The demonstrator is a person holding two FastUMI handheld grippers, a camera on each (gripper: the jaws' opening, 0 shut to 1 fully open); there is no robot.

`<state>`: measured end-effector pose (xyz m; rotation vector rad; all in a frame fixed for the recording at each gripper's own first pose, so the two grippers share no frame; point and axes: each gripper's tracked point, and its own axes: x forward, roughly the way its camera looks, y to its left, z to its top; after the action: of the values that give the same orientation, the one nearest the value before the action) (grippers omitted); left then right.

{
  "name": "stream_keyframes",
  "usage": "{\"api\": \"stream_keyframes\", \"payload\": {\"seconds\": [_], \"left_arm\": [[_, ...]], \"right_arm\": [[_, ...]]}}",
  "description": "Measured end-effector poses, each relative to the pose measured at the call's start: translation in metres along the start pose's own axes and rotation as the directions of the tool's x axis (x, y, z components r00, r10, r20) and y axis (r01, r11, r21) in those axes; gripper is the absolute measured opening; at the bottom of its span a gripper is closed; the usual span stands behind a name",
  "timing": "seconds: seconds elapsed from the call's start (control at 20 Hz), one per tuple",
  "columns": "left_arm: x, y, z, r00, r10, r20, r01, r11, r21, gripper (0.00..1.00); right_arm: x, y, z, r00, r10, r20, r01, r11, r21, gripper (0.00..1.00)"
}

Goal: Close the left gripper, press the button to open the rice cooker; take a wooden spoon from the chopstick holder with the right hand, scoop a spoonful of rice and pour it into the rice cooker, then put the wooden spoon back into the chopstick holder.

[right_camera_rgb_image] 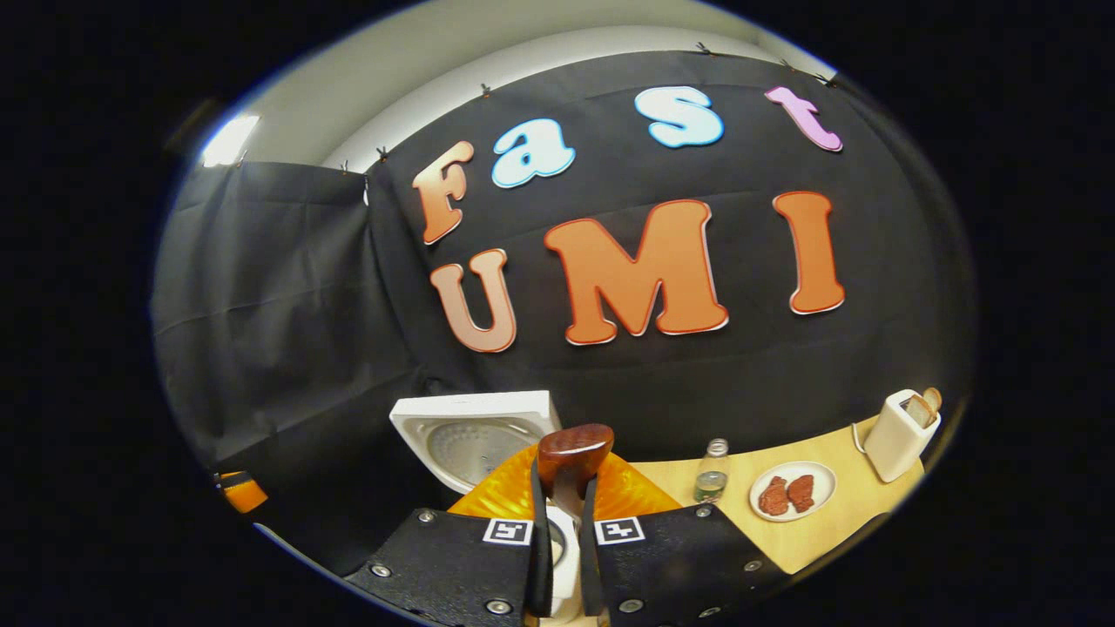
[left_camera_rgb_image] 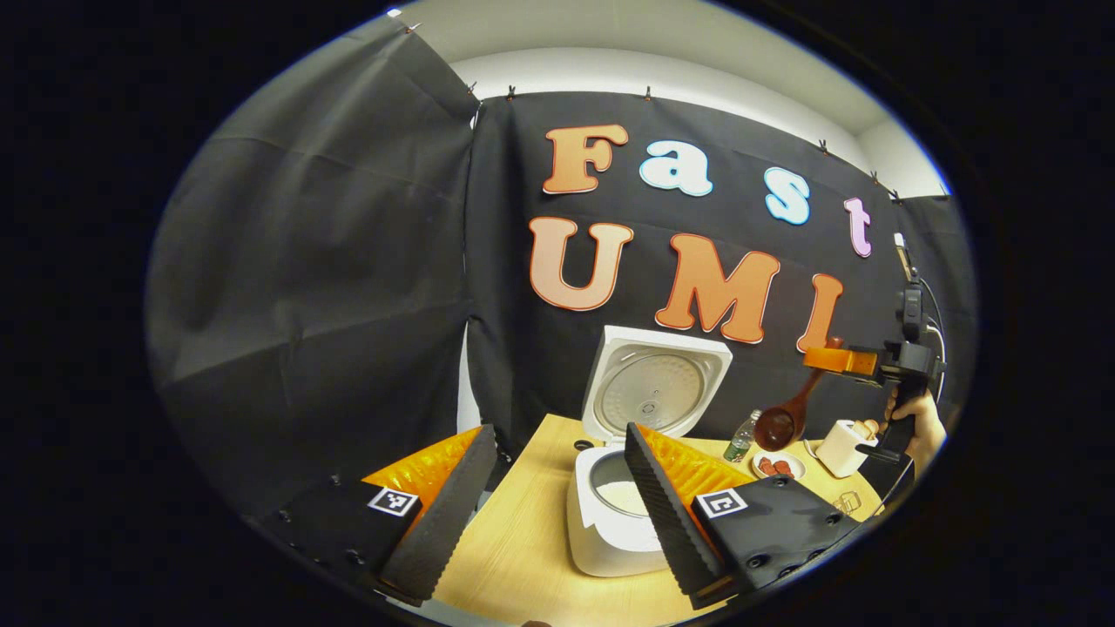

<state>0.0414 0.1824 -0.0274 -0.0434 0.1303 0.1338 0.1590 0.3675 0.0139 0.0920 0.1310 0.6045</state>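
- Left gripper view, nearest: the left hand-held gripper [left_camera_rgb_image: 557, 505] has its two fingers spread wide with nothing between them; it sits over the near edge of the tabletop [left_camera_rgb_image: 523, 540].
- Just beyond the fingers stands the rice cooker [left_camera_rgb_image: 610, 522], its lid [left_camera_rgb_image: 655, 383] raised upright, so the button press appears done. The inner pot shows a pale patch that may be rice; whether a spoonful has gone in cannot be told.
- Farther right, the right hand-held gripper [left_camera_rgb_image: 836, 359], held by a hand [left_camera_rgb_image: 919, 418], carries the wooden spoon [left_camera_rgb_image: 788, 416] in the air, bowl hanging down, above the plate [left_camera_rgb_image: 778, 464] and near the bottle [left_camera_rgb_image: 742, 437] and toaster [left_camera_rgb_image: 843, 446].
- Right gripper view, nearest: the right hand-held gripper [right_camera_rgb_image: 564, 540] is closed narrowly on the spoon's handle, its bowl [right_camera_rgb_image: 575, 453] rising just ahead; the cooker lid [right_camera_rgb_image: 479, 435] lies beyond to the left.
- Judgement: the spoon is out and in hand; the chopstick holder and rice supply are not identifiable, and returning the spoon remains.
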Motion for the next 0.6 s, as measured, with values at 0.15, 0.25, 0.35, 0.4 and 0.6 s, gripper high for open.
{"api": "stream_keyframes", "payload": {"seconds": [0.15,0.25,0.35,0.4,0.6], "left_arm": [[0.001,-0.026,0.004,1.000,-0.011,0.014,0.010,1.000,0.012,1.00],[0.002,-0.042,0.006,1.000,-0.013,0.018,0.012,1.000,0.018,1.00],[0.004,-0.060,0.007,1.000,-0.024,0.019,0.024,1.000,0.011,1.00],[0.001,-0.070,0.008,0.999,-0.029,0.022,0.029,1.000,0.007,1.00],[0.000,-0.098,0.015,0.999,-0.026,0.038,0.026,1.000,0.012,1.00]], "right_arm": [[-0.025,-0.058,0.006,0.998,-0.067,0.007,0.067,0.998,0.018,0.12],[-0.044,-0.100,0.009,0.993,-0.119,0.013,0.118,0.992,0.034,0.12],[-0.064,-0.141,0.008,0.986,-0.167,0.018,0.166,0.984,0.056,0.12],[-0.074,-0.161,0.006,0.981,-0.193,0.019,0.192,0.979,0.065,0.12],[-0.110,-0.234,-0.012,0.958,-0.286,0.002,0.284,0.952,0.114,0.12]]}}
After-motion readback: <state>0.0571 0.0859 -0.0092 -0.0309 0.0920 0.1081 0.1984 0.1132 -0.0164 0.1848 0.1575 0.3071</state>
